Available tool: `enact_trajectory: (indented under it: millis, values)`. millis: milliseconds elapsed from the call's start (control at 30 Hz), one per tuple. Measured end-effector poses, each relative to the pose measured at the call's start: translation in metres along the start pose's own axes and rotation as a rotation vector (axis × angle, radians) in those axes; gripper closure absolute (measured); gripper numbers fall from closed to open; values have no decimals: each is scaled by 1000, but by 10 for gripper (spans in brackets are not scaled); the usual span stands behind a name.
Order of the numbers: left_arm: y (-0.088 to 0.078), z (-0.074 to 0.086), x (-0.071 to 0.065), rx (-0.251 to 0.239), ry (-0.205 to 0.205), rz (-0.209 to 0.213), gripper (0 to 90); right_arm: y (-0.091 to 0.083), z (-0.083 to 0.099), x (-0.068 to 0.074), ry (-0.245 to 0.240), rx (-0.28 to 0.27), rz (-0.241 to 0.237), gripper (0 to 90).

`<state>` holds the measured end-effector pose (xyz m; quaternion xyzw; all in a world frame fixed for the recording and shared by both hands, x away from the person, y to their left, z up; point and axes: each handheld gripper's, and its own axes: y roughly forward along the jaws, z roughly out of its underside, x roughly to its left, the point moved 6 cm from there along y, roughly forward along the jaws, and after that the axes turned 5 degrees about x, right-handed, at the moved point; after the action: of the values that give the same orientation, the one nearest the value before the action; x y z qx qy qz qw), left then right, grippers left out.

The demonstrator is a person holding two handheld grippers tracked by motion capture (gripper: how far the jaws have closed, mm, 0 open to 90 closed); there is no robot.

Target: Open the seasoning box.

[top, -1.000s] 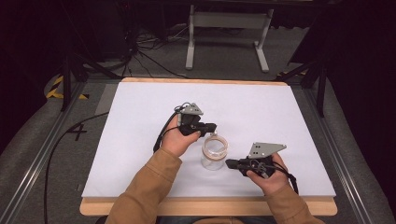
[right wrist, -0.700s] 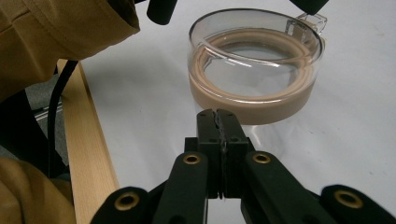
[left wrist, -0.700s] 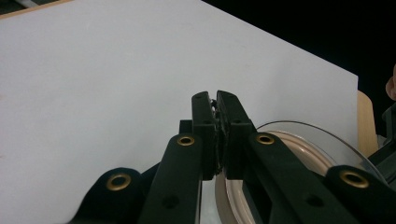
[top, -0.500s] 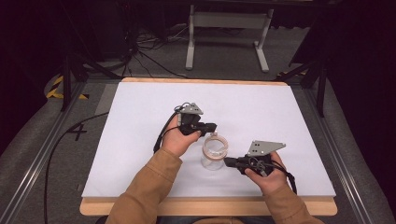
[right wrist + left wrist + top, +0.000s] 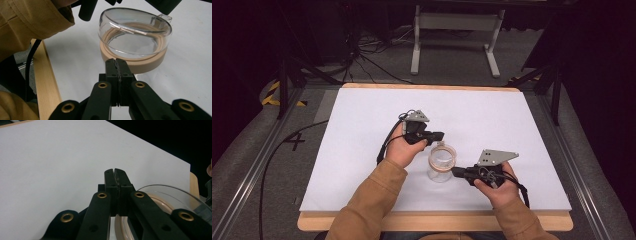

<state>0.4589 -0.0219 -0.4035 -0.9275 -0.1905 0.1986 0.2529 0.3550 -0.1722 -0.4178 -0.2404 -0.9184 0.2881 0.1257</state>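
Observation:
A clear jar (image 5: pixel 441 163) with a beige ring lid and clear domed top (image 5: pixel 135 37) stands on the white table top (image 5: pixel 362 125), between my two grippers. My left gripper (image 5: pixel 440 135) sits just behind and left of the jar at lid height. Its jaws have just closed the last bit and now meet with nothing between them (image 5: pixel 115 171); the lid's rim (image 5: pixel 175 197) lies beside them. My right gripper (image 5: pixel 455 171) points at the jar from the front right. Its shut tips (image 5: pixel 116 61) are close to the beige ring, with nothing held.
The table's wooden front edge (image 5: pixel 437 220) runs beneath the person's tan sleeves (image 5: pixel 372 200). A black cable (image 5: pixel 277 150) trails off the left side. A grey metal stand (image 5: pixel 452 30) is on the floor beyond the table's far edge.

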Motion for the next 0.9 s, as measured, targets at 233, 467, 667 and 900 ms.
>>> enact_trajectory:
  millis: [233,467,667,900]
  values:
    - [1,0,1,-1,5,-4,897,0,-2,-1,6,-16,4,900]
    - [0,0,0,-1,1,5,894,1,-3,-4,18,-42,22,900]
    - [-1,0,2,-3,-1,13,875,0,-3,-5,19,-48,26,900]
    - [-15,0,5,-41,-19,-9,862,-1,-6,-5,13,-61,24,900]
